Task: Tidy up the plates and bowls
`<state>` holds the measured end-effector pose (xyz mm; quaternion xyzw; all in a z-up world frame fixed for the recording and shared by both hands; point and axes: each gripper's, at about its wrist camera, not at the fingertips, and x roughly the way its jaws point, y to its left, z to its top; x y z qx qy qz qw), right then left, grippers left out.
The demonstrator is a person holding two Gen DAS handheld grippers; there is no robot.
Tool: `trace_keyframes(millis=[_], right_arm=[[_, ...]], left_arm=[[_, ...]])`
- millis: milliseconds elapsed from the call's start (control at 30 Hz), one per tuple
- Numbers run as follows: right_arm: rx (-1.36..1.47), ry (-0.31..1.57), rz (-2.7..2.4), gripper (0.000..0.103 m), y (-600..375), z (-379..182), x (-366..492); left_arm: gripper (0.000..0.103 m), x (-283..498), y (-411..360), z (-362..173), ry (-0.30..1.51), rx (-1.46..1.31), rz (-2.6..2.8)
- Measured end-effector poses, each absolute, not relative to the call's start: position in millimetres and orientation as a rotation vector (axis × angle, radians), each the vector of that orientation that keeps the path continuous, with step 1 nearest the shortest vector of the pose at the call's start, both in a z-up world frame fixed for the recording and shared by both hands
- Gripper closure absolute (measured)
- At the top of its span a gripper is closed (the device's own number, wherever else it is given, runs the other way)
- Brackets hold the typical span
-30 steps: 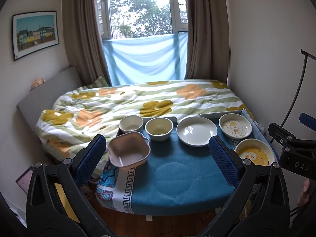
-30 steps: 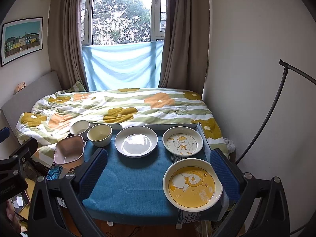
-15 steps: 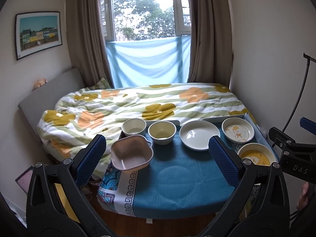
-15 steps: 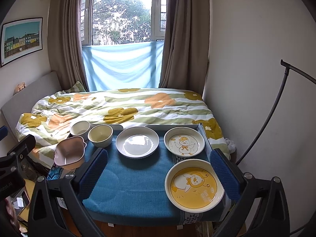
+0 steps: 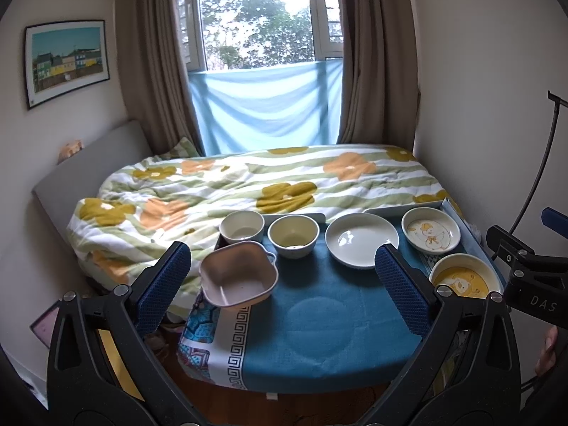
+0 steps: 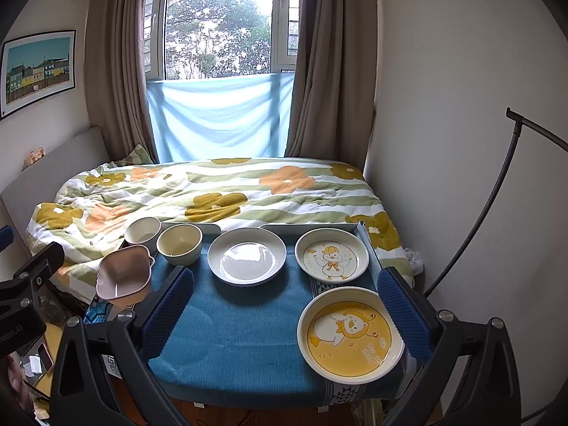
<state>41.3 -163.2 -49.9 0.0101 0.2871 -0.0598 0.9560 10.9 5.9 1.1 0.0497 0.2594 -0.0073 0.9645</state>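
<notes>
Plates: white plate (image 6: 246,256) centre frame, duck plate (image 6: 332,256) right, yellow plate (image 6: 350,333) lower right.
Bowls: pink bowl (image 5: 237,274), two cream.
Left gripper (image 5: 284,285): spread wide, nothing held.
Right gripper (image 6: 284,305): likewise.

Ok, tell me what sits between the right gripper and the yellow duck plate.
Nothing visible does. The yellow duck plate lies on the blue cloth just ahead of the open right gripper, close to its right finger, with no other dish between.

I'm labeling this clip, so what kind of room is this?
Most likely a bedroom: a bed with a floral duvet fills it, below a curtained window, with a framed picture on the wall.
</notes>
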Motion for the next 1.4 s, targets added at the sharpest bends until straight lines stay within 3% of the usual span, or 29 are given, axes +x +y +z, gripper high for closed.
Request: trace_keyframes(millis=[1400], right_arm=[[0.042,0.595,-0.122,0.0,-159,-48,40]], left_arm=[[0.0,4,10,7,0.535,0.117,-0.045]])
